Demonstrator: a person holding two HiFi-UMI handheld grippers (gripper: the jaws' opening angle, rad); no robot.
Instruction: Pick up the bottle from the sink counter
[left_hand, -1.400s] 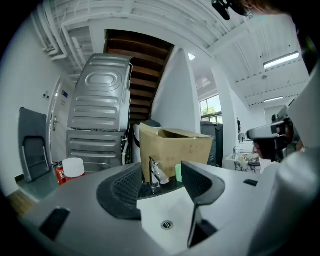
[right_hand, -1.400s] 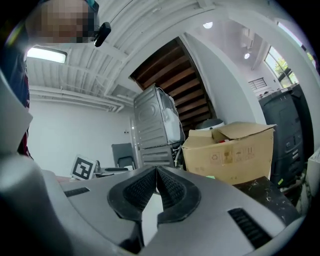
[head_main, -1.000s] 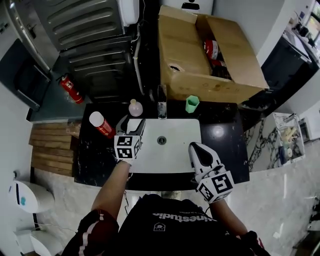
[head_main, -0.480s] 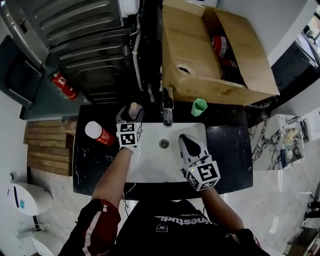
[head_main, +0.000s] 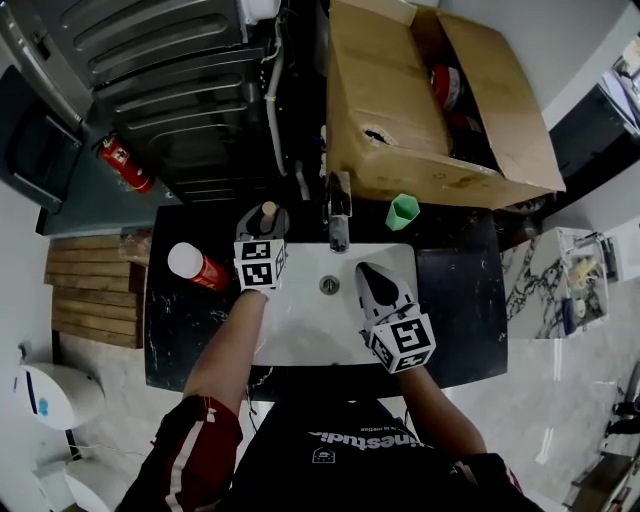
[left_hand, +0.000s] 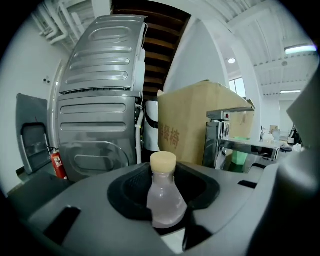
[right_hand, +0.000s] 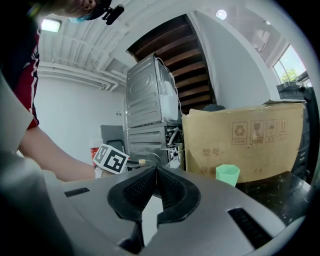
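Closing left tongs (head_main: 262, 222) round bottle (left_hand: 165, 200), forearm (head_main: 225, 350) stretched across sink (head_main: 300, 330)

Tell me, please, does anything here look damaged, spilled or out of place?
The cardboard box behind the sink has a ragged hole in its top flap. Nothing looks spilled, and the bottle stands upright.

The bottle (left_hand: 165, 202) is translucent plastic with a matt cap (left_hand: 163, 161), the table (head_main: 455, 300) glossy black, the tap (left_hand: 220, 135) shiny metal, the box (head_main: 385, 110) plain cardboard.
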